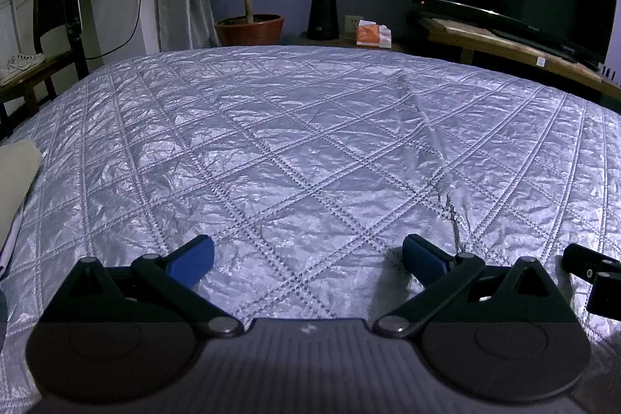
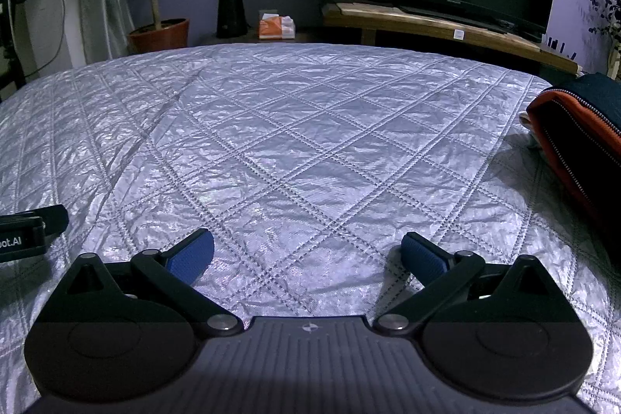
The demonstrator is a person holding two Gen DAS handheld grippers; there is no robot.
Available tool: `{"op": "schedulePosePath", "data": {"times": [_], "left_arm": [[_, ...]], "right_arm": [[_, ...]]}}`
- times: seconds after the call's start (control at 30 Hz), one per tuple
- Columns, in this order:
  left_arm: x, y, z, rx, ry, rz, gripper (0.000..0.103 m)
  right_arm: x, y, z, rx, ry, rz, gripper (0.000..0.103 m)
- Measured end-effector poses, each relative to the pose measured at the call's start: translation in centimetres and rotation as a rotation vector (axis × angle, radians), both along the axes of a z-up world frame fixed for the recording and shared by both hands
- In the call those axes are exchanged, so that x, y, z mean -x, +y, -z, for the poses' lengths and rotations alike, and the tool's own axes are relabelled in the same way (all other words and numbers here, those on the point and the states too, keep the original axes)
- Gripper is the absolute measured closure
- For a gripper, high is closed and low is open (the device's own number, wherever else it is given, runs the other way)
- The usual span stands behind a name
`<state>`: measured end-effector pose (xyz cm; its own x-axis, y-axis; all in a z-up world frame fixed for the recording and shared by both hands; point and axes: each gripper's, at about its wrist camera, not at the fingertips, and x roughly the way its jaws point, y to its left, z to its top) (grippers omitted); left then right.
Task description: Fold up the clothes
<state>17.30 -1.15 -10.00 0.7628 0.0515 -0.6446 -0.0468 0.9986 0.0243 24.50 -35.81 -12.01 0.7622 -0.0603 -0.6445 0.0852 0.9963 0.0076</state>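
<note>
Both grippers — L (image 1: 308,255), R (image 2: 307,253) — had jaws apart, empty, over quilted bedspread (image 2: 271,127). Dark/orange zip garment (image 2: 582,127) lay far R, nearer R gripper.

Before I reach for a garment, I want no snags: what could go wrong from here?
1. The dark, orange-lined zip garment sits at the right edge of the quilted bedspread; an off-centre pinch might catch its zipper.
2. A raised crease in the bedspread could get pinched with the clothing.
3. The left gripper and right gripper, jaws open, sit close and may collide.
</note>
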Motion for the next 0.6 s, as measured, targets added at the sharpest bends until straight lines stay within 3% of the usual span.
{"op": "schedulePosePath", "data": {"times": [0.6], "left_arm": [[-0.22, -0.03, 0.08, 0.003, 0.000, -0.004, 0.000]], "right_arm": [[-0.02, -0.01, 0.01, -0.001, 0.000, 0.000, 0.000]]}}
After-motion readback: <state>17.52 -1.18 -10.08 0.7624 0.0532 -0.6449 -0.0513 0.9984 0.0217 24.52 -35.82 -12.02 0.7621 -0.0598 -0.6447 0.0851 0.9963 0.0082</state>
